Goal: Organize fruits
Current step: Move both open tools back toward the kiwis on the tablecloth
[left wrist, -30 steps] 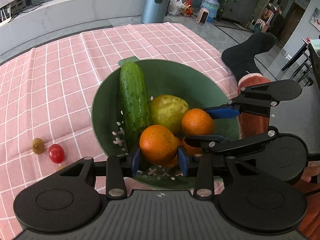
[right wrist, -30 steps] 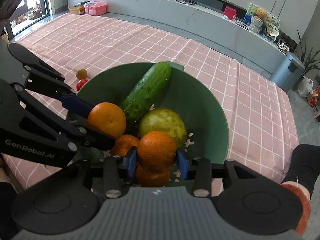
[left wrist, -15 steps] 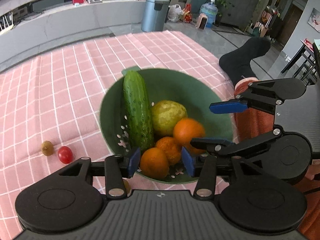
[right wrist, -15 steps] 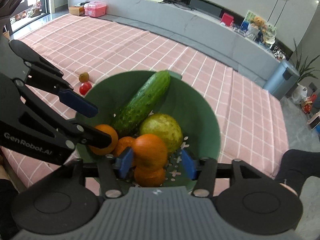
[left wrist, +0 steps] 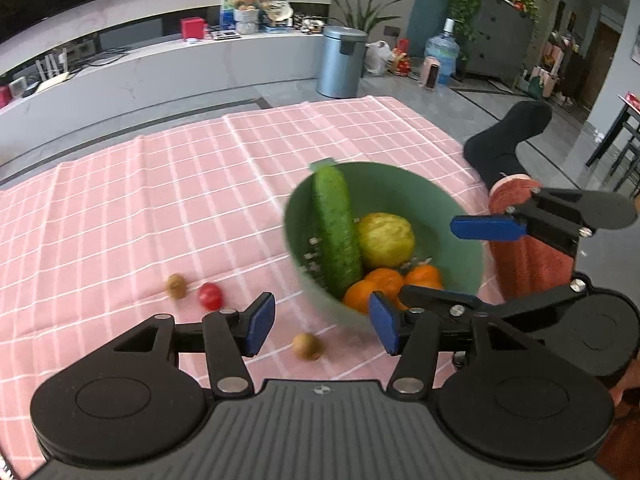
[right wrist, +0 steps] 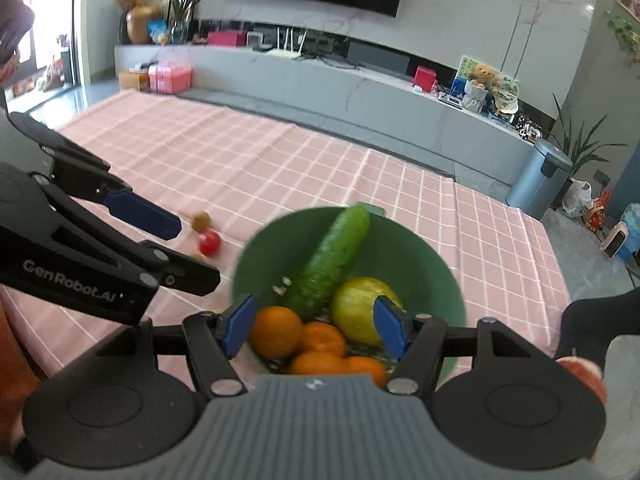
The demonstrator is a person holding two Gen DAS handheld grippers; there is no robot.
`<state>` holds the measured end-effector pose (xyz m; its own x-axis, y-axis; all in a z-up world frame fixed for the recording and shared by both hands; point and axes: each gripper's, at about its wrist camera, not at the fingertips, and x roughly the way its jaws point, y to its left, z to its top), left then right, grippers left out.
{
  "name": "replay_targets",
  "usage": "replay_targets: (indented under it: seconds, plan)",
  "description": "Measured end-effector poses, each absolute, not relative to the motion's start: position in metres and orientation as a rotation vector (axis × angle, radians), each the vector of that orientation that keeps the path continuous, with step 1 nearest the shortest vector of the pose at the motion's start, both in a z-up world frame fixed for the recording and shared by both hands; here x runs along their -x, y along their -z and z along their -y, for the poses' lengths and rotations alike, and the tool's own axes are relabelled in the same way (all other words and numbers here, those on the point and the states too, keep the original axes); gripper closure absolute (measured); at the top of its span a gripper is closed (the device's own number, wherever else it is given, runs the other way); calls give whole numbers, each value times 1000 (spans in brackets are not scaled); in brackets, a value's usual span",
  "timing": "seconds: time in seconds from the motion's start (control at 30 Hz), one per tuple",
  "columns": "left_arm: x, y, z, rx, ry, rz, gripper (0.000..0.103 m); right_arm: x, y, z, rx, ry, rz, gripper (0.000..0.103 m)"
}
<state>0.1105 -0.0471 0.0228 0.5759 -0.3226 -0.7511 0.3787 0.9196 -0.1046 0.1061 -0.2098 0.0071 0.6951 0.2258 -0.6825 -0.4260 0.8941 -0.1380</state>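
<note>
Open cloth (left wrist: 160, 200) left of bowl (left wrist: 460, 240)

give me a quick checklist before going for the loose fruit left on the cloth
1. Left gripper free: ok, fingers opening, nothing between them.
2. Right gripper free: ok, fingers opening, oranges lie loose below in the bowl.
3. Green bowl loaded and steady: ok, cucumber, yellow-green fruit and oranges are inside.
4. Leftovers located: ok, cherry tomato and two small brown fruits sit on the pink checked cloth outside the bowl.
5. Path to nearest brown fruit: ok, it lies just ahead of the left fingers.
6. Fruit stable: cannot tell, picture is blurred.
</note>
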Motion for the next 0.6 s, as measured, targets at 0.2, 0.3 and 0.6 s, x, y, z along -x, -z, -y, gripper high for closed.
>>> replay_targets:
  seconds: [0.2,0.3,0.6]
  plan:
    - [-98,-20,22,-61,372,-868,34,-87,-3,183,242,-362,-697,41]
    - [-92,-16,11,-51,361,-869,33,-79,1,171,238,-354,-682,41]
    - [-78,-4,-16,6,379,-874,33,-62,23,153,174,-328,-679,42]
